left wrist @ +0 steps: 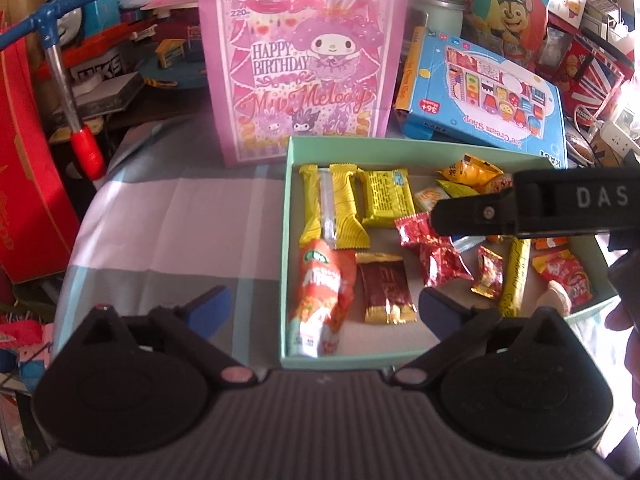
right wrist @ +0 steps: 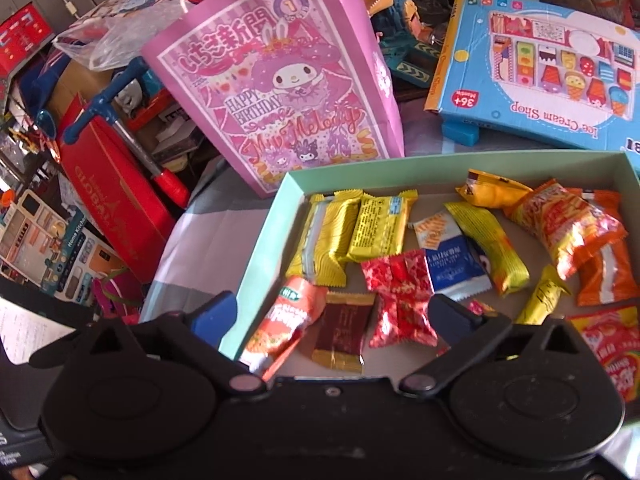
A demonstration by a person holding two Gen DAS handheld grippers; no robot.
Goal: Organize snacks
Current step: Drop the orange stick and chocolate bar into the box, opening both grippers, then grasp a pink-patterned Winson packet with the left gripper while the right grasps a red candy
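Right wrist view is showing the right gripper spread wide and empty, hanging over the dark red snack in the green box, so lowering squarely around one wrapper before closing seems wise.

Right gripper hangs over the near edge of the mint-green box, jaws spread wide with nothing between them. Loose snacks fill the box, and a pink My Melody bag stands just behind it.
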